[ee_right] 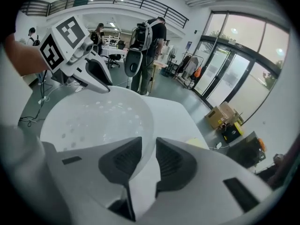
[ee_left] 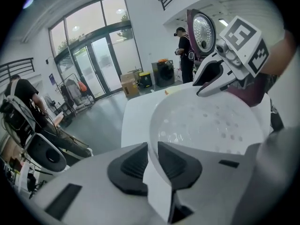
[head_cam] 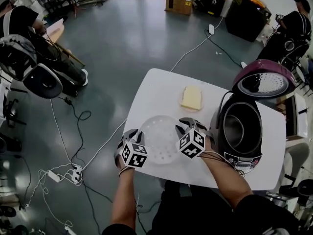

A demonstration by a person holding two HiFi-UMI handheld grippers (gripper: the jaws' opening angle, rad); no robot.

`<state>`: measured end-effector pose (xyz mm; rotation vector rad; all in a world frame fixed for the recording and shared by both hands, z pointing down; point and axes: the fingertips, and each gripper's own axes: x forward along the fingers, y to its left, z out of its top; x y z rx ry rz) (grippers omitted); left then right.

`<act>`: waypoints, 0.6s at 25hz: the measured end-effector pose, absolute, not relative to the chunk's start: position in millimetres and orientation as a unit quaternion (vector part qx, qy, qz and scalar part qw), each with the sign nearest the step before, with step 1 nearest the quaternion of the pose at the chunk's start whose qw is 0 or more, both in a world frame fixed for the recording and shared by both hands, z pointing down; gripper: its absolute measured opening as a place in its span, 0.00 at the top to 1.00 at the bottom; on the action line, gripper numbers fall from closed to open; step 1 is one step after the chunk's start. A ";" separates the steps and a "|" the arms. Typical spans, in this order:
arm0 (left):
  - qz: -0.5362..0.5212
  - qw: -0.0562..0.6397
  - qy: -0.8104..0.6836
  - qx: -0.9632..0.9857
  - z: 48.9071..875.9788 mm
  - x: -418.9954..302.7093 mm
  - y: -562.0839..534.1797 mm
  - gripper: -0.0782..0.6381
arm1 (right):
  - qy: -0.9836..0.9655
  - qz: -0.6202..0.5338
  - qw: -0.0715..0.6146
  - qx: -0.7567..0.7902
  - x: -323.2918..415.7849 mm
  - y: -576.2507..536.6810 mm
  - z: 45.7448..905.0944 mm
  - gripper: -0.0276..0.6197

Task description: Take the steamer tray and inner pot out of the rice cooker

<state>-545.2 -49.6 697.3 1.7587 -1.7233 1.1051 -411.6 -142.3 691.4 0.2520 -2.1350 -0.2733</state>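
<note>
The steamer tray (head_cam: 160, 142) is clamped at opposite rims by the left gripper (ee_left: 152, 146) and the right gripper (ee_right: 149, 140), over the table (head_cam: 161, 89). Setting it down seems in hand. Both grippers must then be released for the inner pot (head_cam: 238, 126), right of the right gripper.

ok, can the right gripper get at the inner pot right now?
Probably not yet: the right gripper is shut on the rim of the steamer tray, as is the left gripper. The inner pot sits uncovered beside it, lid raised; free once the tray is released.
</note>
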 end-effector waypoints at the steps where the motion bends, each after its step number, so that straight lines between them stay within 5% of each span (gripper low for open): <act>1: 0.403 0.222 -0.623 0.632 704.2 -544.8 -49.2 0.79 | -0.870 -0.107 0.470 0.103 -411.5 -142.7 699.4 0.81; 11: 0.397 0.243 -0.640 0.611 747.5 -542.5 -51.8 0.81 | -0.858 -0.107 0.493 0.102 -411.2 -149.7 747.3 0.81; 15: 0.379 0.236 -0.656 0.609 732.4 -547.2 -55.2 0.68 | -0.870 -0.113 0.467 0.109 -416.6 -146.8 717.5 0.75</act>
